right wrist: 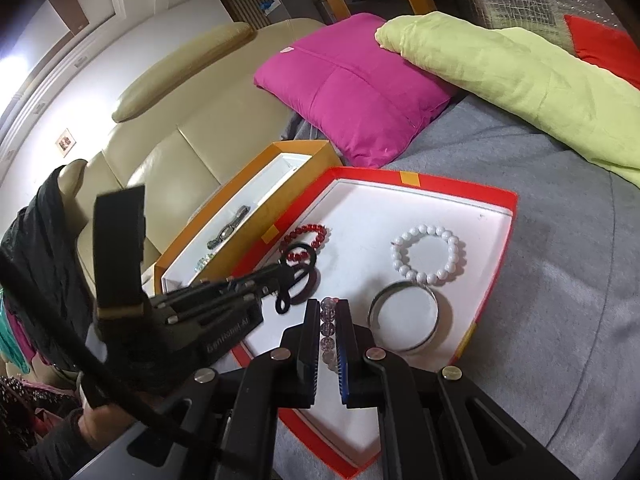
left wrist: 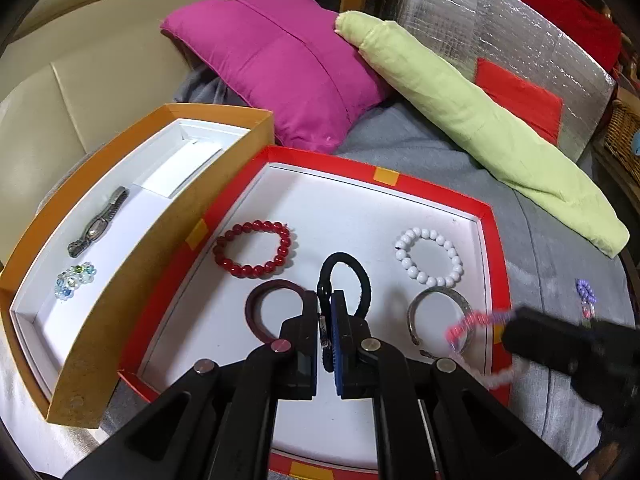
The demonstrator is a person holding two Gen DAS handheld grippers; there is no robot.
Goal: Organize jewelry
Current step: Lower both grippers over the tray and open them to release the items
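Inside red tray (left wrist: 486,216): four bracelets lying.

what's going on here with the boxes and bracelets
A person is sorting jewelry on a sofa with two tools. The left hand-held gripper is shut on a black hair tie over the red tray. The right hand-held gripper is shut on a pink beaded bracelet. In the tray lie a red bead bracelet, a white bead bracelet, a maroon bangle and a silver bangle. The orange box holds a watch.
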